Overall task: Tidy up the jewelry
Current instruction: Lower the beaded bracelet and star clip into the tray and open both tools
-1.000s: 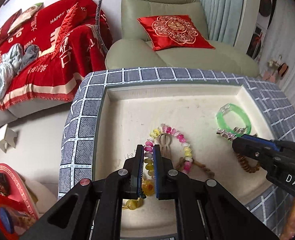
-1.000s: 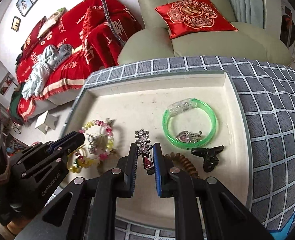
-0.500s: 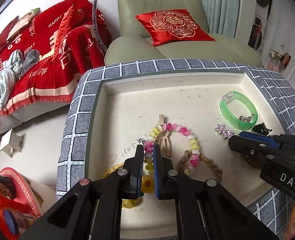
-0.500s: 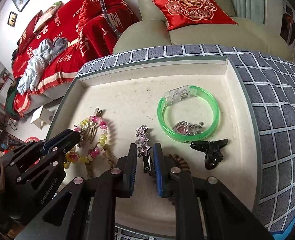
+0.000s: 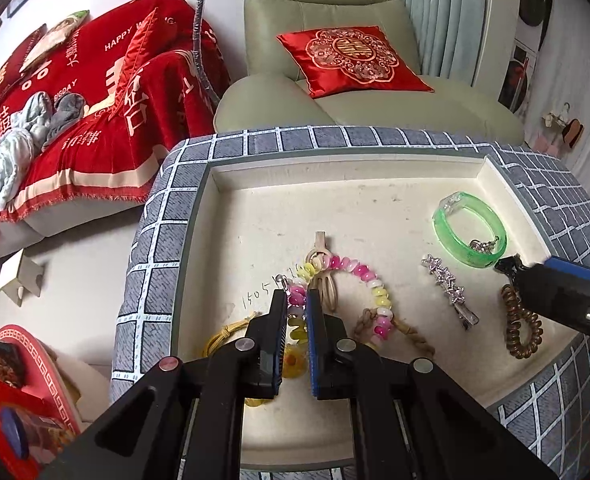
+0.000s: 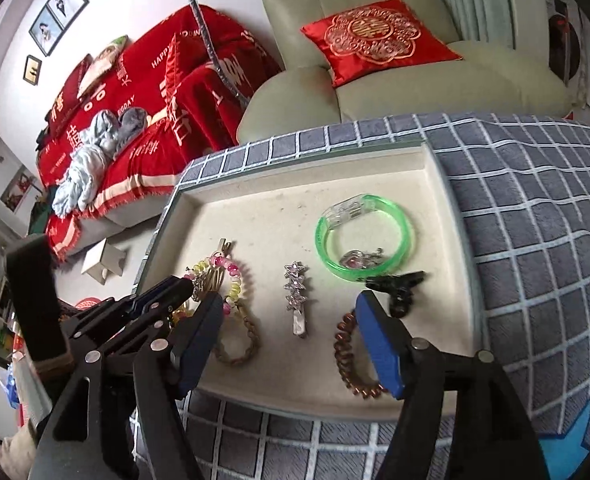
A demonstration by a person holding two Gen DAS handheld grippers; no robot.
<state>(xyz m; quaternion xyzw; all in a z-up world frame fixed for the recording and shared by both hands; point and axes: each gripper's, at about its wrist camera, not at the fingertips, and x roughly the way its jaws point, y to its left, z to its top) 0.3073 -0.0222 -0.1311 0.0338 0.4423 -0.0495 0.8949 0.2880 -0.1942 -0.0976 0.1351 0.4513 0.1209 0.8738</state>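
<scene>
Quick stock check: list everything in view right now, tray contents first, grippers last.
Shallow cream tray: 1, on grey checked cloth.
Green translucent bangle: 1, tray's right.
Silver star hair clip: 1, tray centre.
Black claw clip: 1, below bangle.
Brown coil hair tie: 1, right front.
Pink-and-yellow bead bracelet: 1, left centre.
Red embroidered cushion: 1, on armchair.
Left gripper: black, shut on bead bracelet.
Right gripper: black-blue, open over star clip.

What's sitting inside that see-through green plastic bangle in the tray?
Inside the translucent green plastic bangle lies a small silver sparkly trinket with a pinkish stone, resting against its near rim on the cream tray. What kind of jewelry it is can't be told.
</scene>
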